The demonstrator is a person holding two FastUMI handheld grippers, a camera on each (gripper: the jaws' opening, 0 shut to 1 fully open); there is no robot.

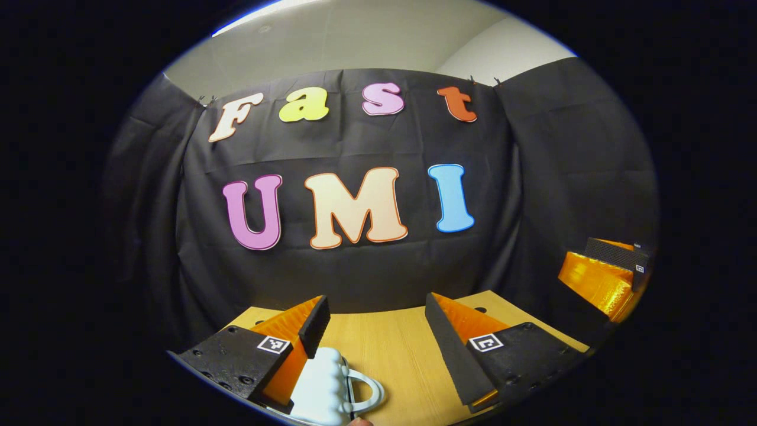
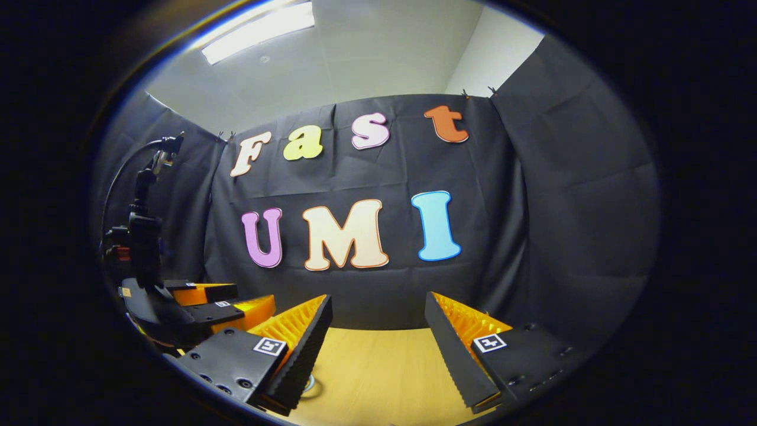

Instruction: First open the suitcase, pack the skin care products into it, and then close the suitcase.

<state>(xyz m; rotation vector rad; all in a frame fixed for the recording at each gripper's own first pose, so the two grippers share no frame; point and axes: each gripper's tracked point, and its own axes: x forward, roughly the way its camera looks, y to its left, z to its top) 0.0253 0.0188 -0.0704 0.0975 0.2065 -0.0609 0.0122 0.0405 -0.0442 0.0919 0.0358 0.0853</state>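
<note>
In the left gripper view a white ribbed suitcase with a loop handle lies on the wooden table, low and close, partly under my left-hand finger. My left gripper hovers above it, open, with nothing between the fingers. The right gripper shows at that view's far right edge. In the right gripper view my right gripper is open over bare table, holding nothing. The left gripper shows there at the left, at about the same height.
Black cloth walls close the booth behind and on both sides of the table. A dark stand with a cable rises at the left in the right gripper view. The table's far edge meets the back cloth.
</note>
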